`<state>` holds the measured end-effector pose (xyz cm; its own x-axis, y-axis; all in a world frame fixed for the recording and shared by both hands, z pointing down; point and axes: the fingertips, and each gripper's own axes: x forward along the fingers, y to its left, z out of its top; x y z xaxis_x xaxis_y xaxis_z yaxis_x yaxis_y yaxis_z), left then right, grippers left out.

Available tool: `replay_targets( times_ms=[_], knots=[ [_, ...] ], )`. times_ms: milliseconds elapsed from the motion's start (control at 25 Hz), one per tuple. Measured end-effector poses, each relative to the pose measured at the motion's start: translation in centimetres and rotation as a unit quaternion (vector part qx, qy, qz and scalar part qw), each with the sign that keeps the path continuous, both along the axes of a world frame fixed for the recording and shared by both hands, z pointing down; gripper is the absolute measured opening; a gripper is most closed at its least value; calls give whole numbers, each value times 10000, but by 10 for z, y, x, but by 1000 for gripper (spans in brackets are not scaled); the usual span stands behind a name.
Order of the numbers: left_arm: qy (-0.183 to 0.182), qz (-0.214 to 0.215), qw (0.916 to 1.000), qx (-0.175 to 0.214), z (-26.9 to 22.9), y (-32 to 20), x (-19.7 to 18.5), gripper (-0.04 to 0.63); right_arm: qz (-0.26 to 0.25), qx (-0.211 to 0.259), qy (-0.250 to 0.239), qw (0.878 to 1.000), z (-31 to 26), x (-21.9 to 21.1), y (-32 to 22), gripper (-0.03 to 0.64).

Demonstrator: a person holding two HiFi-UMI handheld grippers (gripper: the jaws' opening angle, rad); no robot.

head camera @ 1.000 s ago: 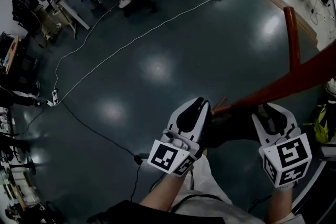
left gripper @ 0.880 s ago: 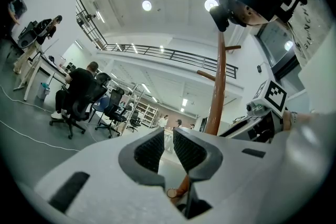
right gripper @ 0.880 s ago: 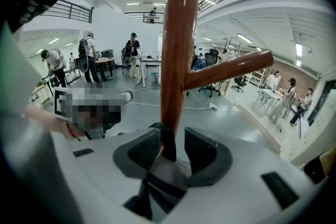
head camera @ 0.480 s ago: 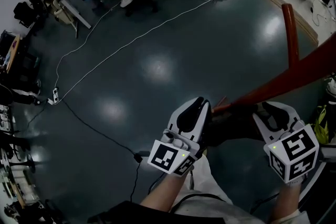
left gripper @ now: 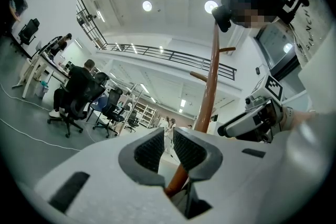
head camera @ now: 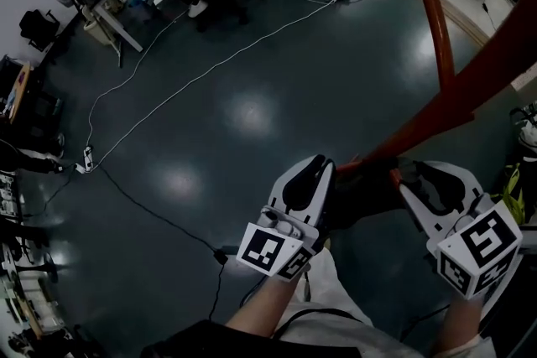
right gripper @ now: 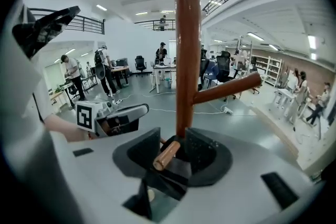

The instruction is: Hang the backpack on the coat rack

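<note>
Surfaces – quick rundown
Coat rack [right gripper: 186, 34] smooth, lacquered-looking wood; floor [head camera: 336, 80] dark, glossy; left gripper [left gripper: 169, 140] and right gripper [right gripper: 175, 139] matt white plastic, ribbed dark pads [left gripper: 148, 150]; backpack [head camera: 362, 195] matt black cloth.

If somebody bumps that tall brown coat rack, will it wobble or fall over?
It might wobble: the coat rack is one tall, thin pole, and its foot is out of view. It looks like stiff wood, so it probably won't bend. Its peg slants upward, so whatever hangs there likely stays on.
</note>
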<state>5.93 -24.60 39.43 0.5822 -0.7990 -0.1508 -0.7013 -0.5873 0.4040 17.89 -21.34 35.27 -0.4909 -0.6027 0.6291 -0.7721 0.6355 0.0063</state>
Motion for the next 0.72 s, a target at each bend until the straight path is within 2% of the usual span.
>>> replay_targets(
  times_ms=[240, 440, 560, 640, 720],
  knots=[
    [-33, 46, 10000, 38, -10, 12, -4, 61, 6, 112, -29, 9999, -2, -9, 12, 126],
    [-50, 49, 9999, 102, -9, 24, -14, 61, 104, 663, 14, 9977, -8, -17, 22, 118],
    [-55, 57, 9999, 143, -11, 29, -16, 61, 268, 885, -183, 9956, -15, -16, 27, 93],
    [-54, 70, 9998, 162, -13, 34, -19, 61, 430, 1019, -232, 9936, -18, -15, 31, 40],
    [-54, 85, 9998, 180, -17, 38, -24, 61, 575, 1175, -253, 9911, -24, -17, 36, 26]
  ],
)
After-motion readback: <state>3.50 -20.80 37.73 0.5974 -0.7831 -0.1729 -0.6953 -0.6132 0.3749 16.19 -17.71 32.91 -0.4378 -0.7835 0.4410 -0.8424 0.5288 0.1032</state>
